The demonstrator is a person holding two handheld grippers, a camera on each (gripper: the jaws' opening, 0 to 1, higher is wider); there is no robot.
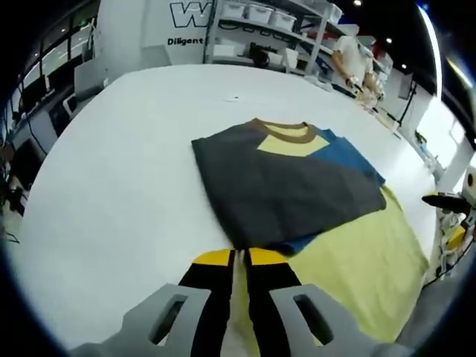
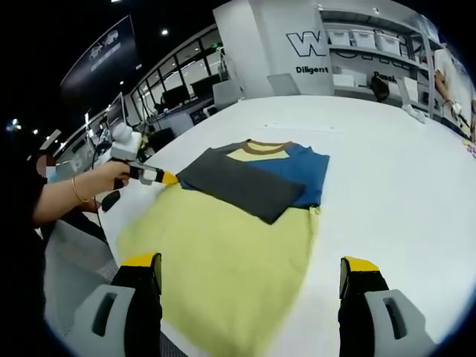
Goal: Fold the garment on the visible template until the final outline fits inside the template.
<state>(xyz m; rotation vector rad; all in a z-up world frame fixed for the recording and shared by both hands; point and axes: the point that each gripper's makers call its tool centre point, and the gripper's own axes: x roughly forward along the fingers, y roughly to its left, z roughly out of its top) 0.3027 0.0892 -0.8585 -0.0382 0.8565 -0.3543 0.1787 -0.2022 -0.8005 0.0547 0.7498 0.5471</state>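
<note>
Right gripper: 2 yellow-tipped jaws set wide apart, nothing between them, poised over the near edge of the white table. Garment spread flat, grey sleeve folded across the blue part. Left gripper at the garment's left edge, held by a hand.

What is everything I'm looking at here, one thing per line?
garment: one, yellow body with grey and blue sleeves and a brown collar, lying on the table with the grey sleeve folded across the chest.
table: one, white, under the garment.
shelves: one rack, white, holding bins, behind the table.
person in the background: one, in white, beside the shelves.
left gripper: one, black with yellow-tipped fingers, shut on the garment at the edge of the grey fold.
right gripper: one, black with yellow-tipped fingers, open above the yellow lower part of the garment.
hand: one, holding the left gripper.
</note>
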